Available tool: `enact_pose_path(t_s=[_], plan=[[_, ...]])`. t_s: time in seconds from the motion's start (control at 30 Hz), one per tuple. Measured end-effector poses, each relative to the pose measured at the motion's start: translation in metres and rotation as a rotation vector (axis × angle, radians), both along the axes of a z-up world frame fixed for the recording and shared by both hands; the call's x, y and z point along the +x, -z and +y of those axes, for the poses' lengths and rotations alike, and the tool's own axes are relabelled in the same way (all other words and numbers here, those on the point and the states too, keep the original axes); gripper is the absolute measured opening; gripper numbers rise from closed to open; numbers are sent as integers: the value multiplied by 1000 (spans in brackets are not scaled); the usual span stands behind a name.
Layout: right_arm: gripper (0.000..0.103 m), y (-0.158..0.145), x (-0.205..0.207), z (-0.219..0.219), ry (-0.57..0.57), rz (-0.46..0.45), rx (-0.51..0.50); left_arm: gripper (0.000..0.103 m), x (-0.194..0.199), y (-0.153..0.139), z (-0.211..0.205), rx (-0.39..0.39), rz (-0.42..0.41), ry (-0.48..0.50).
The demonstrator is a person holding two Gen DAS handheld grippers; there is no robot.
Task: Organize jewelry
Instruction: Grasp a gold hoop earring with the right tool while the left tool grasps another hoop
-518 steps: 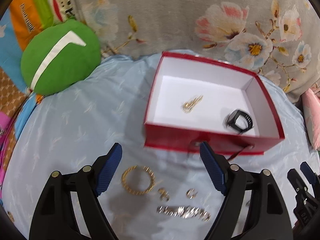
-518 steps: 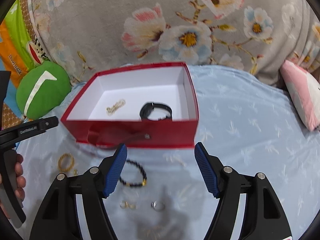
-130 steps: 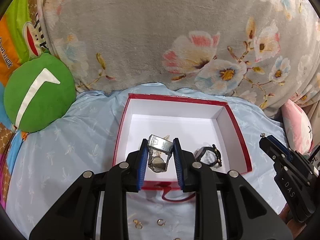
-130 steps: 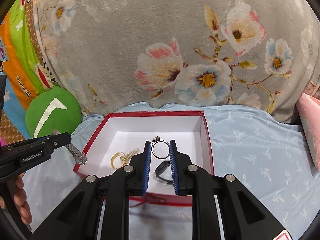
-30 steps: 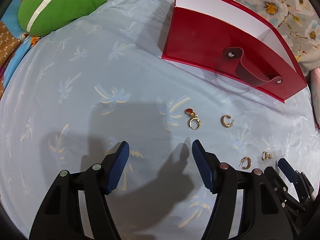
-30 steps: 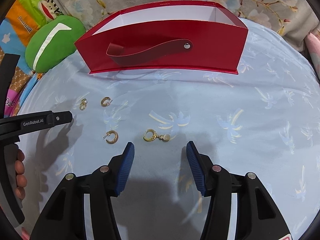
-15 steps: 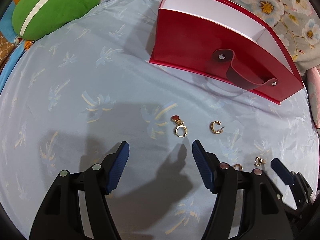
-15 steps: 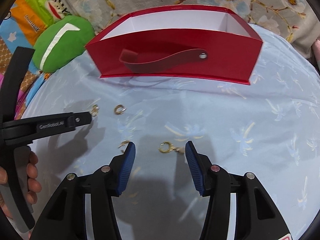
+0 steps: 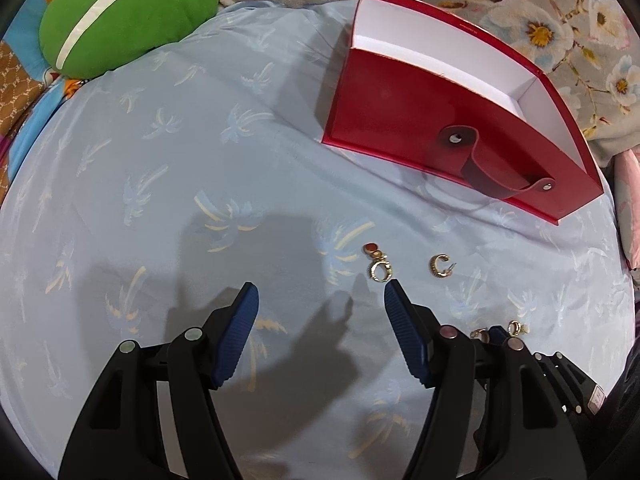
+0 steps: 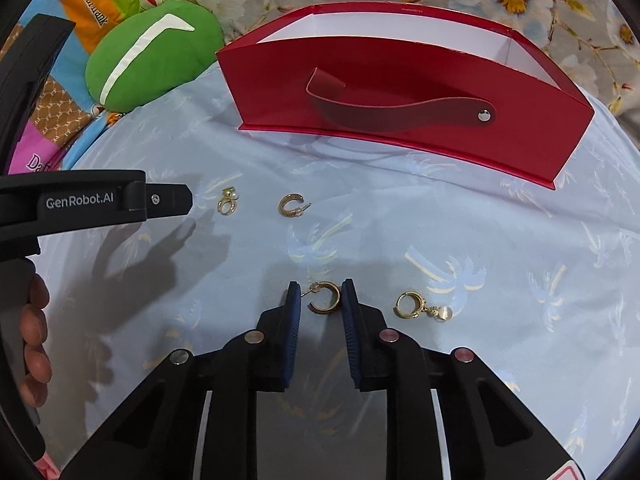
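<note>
The gold hoop earring (image 10: 325,298) lies on my light blue cloth (image 10: 440,232), between the blue pads of my right gripper (image 10: 320,300), whose jaws have just been closing around it; whether both pads press it I cannot tell. A pearl-drop earring (image 10: 420,307) lies just beside. My left gripper (image 9: 320,304) stands spread, empty, near a red-drop earring (image 9: 378,264). The red box (image 10: 400,92) is beyond.

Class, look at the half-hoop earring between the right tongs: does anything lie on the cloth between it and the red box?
Nothing visible does. The half-hoop earring sits between the pads of the right tongs, which have just been closing. Bare blue cloth runs up to the red box; the other earrings lie off to either side.
</note>
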State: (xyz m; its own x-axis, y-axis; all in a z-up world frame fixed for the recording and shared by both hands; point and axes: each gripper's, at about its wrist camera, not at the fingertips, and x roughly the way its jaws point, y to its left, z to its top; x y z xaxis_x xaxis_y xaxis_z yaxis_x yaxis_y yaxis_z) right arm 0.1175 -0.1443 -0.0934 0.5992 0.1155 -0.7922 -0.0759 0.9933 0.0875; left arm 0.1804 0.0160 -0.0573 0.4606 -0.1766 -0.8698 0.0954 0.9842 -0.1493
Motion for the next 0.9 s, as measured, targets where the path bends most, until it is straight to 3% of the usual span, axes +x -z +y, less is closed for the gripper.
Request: enact_pose_path(t_s=[0.27, 0.53, 0.63, 0.77, 0.9], plan=[[19, -14, -18, -25, 56, -15, 25, 63, 2, -9, -38, 9, -27, 111], [19, -25, -38, -57, 127, -22, 37, 63, 11, 5, -89, 50, -29, 214], [19, -26, -39, -65, 144, -22, 50, 54, 13, 10, -100, 68, -26, 241], [19, -25, -37, -68, 148, -23, 59, 34, 13, 18, -109, 86, -12, 266], [19, -24, -36, -71, 152, -20, 67, 27, 9, 20, -116, 137, -58, 267]])
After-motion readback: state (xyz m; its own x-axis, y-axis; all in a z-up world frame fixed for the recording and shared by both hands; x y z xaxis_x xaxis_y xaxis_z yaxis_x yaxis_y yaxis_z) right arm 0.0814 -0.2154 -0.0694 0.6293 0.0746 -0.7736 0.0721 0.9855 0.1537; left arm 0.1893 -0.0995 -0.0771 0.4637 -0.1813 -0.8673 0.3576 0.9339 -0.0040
